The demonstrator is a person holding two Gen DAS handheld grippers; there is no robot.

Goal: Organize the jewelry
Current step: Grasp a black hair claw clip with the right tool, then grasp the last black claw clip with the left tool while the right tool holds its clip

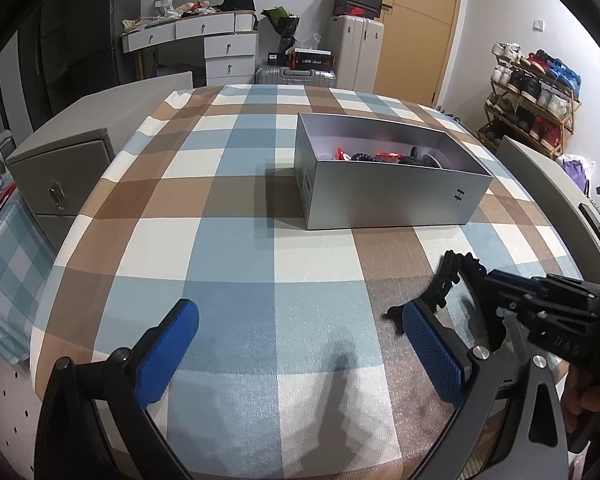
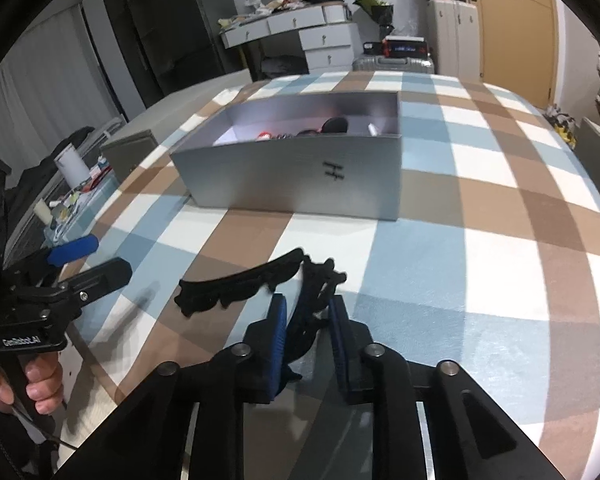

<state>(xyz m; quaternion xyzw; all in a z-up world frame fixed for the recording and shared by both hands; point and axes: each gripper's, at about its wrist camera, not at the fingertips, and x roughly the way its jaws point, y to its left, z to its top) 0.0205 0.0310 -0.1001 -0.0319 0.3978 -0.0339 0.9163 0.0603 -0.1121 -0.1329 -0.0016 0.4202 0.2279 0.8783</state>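
Observation:
A black lace choker [image 2: 244, 288] is pinched at one end between the blue pads of my right gripper [image 2: 306, 312]; its other end trails left over the checked tablecloth. It also shows in the left wrist view [image 1: 448, 280], held by my right gripper [image 1: 480, 280]. My left gripper [image 1: 300, 332] is open and empty, low over the cloth to the choker's left. It also shows in the right wrist view [image 2: 88, 260]. A silver box [image 1: 384, 192] [image 2: 300, 176] beyond holds red and black jewelry pieces.
A grey drawer unit [image 1: 60, 176] stands at the table's left edge. A shoe rack [image 1: 532, 96] and a chair back [image 1: 548, 184] are to the right. A dresser and suitcases stand behind the table.

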